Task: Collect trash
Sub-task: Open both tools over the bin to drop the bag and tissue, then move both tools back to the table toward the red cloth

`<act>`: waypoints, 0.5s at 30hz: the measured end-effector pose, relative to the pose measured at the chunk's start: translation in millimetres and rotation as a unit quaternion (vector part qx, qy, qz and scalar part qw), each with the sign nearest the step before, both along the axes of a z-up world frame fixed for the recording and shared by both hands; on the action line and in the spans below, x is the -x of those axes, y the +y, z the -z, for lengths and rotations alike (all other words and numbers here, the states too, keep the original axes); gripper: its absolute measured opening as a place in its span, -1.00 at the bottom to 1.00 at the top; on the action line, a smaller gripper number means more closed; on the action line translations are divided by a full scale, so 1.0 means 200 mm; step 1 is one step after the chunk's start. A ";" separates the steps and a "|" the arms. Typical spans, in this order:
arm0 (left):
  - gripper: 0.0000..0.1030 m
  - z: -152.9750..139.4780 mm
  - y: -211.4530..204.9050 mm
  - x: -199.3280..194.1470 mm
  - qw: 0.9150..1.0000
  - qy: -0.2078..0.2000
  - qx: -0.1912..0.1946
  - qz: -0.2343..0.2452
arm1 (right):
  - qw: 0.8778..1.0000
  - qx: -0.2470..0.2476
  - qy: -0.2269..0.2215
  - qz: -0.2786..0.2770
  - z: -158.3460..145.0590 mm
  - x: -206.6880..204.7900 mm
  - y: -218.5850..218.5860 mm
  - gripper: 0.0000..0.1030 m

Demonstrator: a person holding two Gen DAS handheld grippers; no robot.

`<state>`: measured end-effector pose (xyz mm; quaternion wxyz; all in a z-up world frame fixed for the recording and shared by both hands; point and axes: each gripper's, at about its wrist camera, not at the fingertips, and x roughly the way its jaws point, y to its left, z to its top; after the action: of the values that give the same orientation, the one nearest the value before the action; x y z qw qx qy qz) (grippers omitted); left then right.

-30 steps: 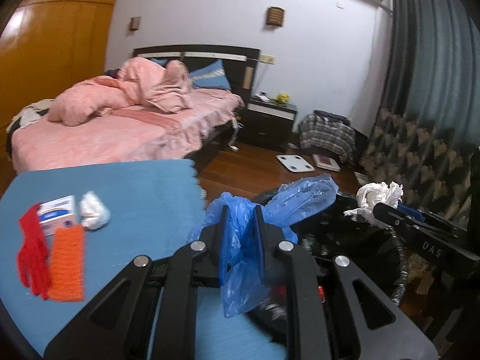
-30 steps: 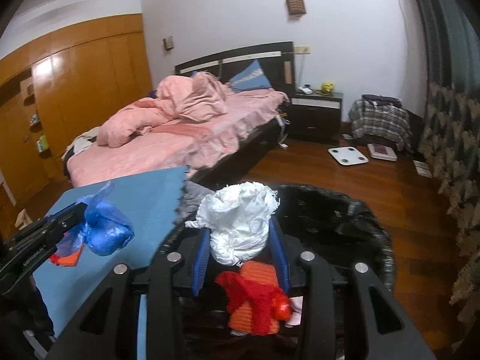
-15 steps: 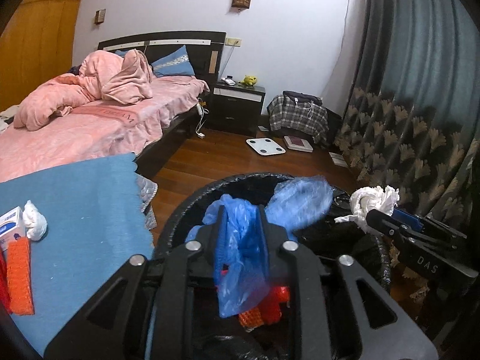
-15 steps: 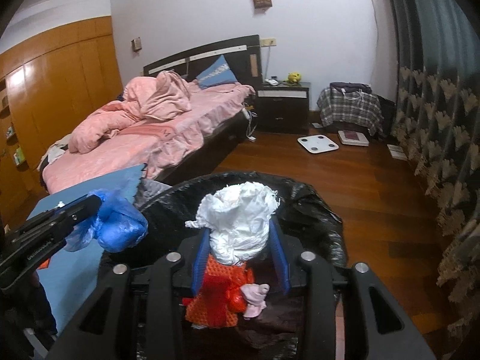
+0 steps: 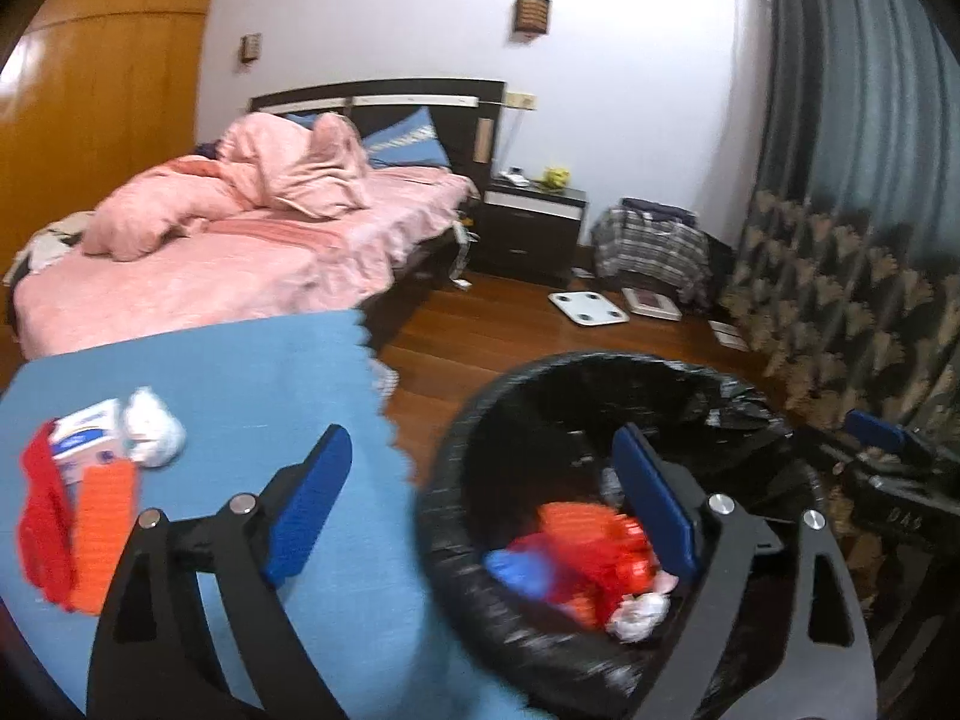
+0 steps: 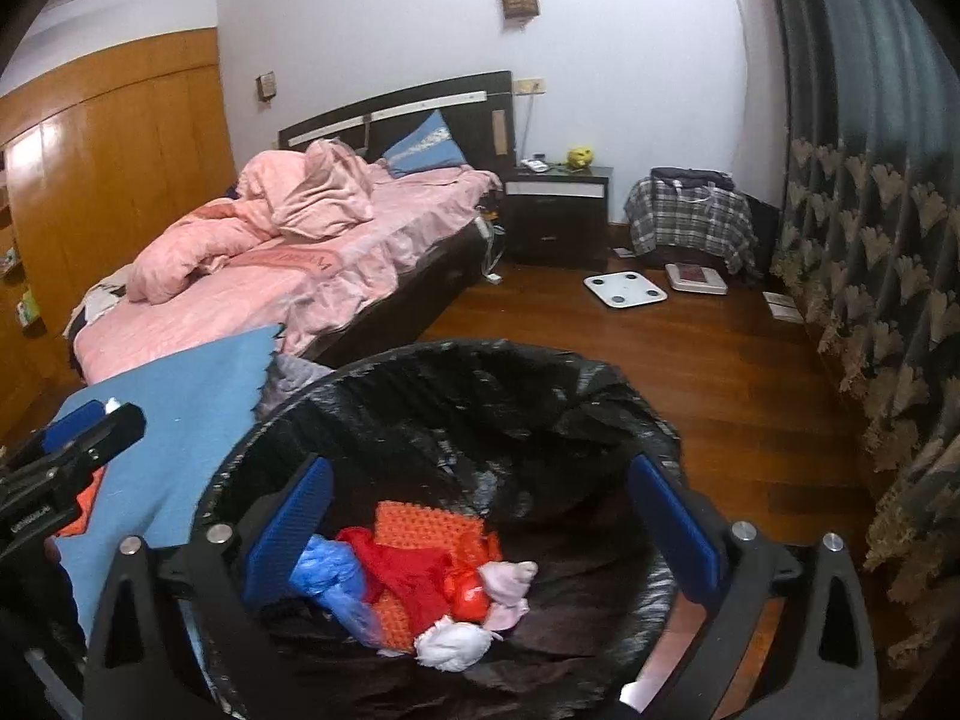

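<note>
The black-lined bin (image 6: 456,396) now holds the blue bag (image 6: 327,579) and the white wad (image 6: 450,648), both carried a second ago. Both the left gripper (image 5: 480,510) and right gripper (image 6: 474,534) have spread, empty jaws. On the blue table (image 5: 252,372), an orange cloth (image 5: 99,534), box (image 5: 87,435) and tissue (image 5: 153,426) remain.

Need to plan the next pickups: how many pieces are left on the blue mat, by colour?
Red: 1, a red cloth
Orange: 1, an orange strip
White: 2, a small box and a crumpled wad
Total: 4 on the blue mat
</note>
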<state>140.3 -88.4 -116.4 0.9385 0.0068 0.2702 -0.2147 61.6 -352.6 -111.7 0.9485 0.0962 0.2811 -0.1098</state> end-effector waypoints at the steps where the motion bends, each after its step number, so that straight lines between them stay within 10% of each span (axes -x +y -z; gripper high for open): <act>1: 0.69 0.00 0.05 0.00 1.000 -0.001 -0.002 -0.009 | 1.000 -0.001 -0.001 -0.005 0.00 0.00 0.02 0.89; 15: 0.72 0.01 0.83 0.06 0.985 0.004 -0.027 -0.171 | 0.986 0.014 -0.007 -0.168 -0.03 -0.30 0.77 0.89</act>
<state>127.8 77.8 -118.8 0.9597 -0.0147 0.2772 -0.0441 121.9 -198.3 -106.3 0.9567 0.0351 0.2847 0.0484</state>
